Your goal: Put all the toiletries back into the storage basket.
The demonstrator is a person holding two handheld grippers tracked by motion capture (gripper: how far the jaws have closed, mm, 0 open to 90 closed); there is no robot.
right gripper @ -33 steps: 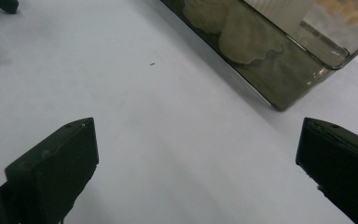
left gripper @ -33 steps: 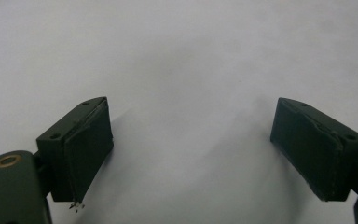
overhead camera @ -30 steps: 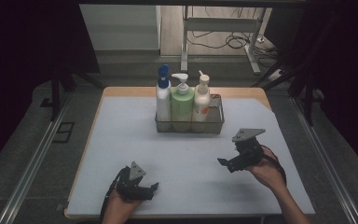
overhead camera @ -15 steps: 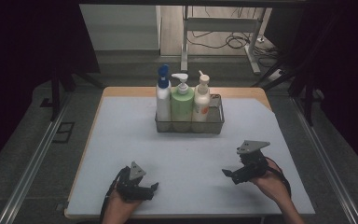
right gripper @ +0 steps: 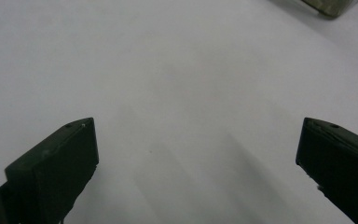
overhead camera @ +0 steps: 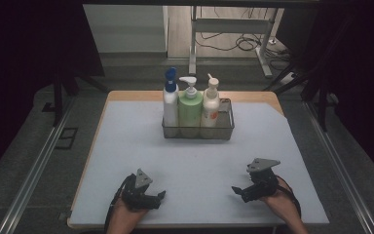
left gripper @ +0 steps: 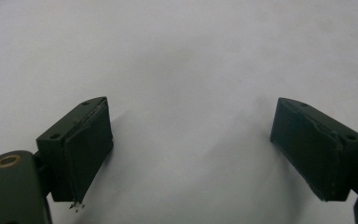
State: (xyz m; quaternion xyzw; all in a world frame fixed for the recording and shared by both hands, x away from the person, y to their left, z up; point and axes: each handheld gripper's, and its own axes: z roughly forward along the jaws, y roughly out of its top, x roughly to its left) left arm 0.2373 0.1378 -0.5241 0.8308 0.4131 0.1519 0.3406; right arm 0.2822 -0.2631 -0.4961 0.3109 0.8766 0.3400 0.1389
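Note:
A wire basket (overhead camera: 224, 132) stands at the back middle of the pale mat (overhead camera: 126, 146). It holds a white bottle with a blue cap (overhead camera: 170, 100), a green pump bottle (overhead camera: 190, 108) and a cream bottle with an orange label (overhead camera: 210, 105), all upright. My left gripper (overhead camera: 157, 199) rests low at the near left, held by a hand. In its own view my left gripper (left gripper: 191, 140) is open over bare mat. Near the front right, my right gripper (overhead camera: 241, 192) points left. Its own view shows my right gripper (right gripper: 196, 154) wide open with nothing between the jaws.
The mat lies on a wooden table (overhead camera: 126, 95) with dark floor and metal rails around it. A corner of the basket (right gripper: 328, 5) shows at the top right of the right gripper view. Bare mat lies between the grippers and the basket.
My right gripper has drawn back toward the near edge and come lower over the mat. The left gripper and the bottles have not moved.

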